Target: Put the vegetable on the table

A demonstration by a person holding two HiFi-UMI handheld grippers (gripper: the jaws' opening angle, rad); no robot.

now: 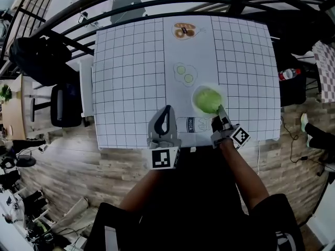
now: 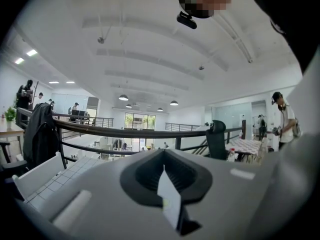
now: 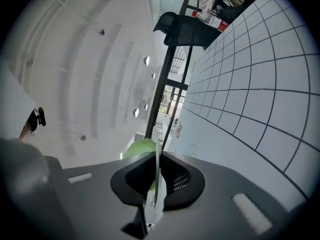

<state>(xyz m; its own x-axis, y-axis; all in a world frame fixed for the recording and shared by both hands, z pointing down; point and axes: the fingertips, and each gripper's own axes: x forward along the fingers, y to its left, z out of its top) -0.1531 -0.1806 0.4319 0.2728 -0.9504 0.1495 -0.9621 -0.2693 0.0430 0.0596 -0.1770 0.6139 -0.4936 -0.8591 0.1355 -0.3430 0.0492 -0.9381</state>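
Reaching forward, right gripper [image 1: 220,109] pinches the vegetable [image 1: 207,99] with its fingers; left gripper [image 1: 167,110] clenched empty.

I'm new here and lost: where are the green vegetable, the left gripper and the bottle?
green vegetable [image 1: 208,99], head view, middle of its leafy top.
left gripper [image 1: 167,109], head view, tips of its fingers.
bottle [image 1: 289,73], head view, its body.

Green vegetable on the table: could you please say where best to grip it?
Take the green vegetable by its thin leafy rim at the near right, coming from the near edge of the table, where the right gripper meets it; its rounded body looks too broad for the jaws.
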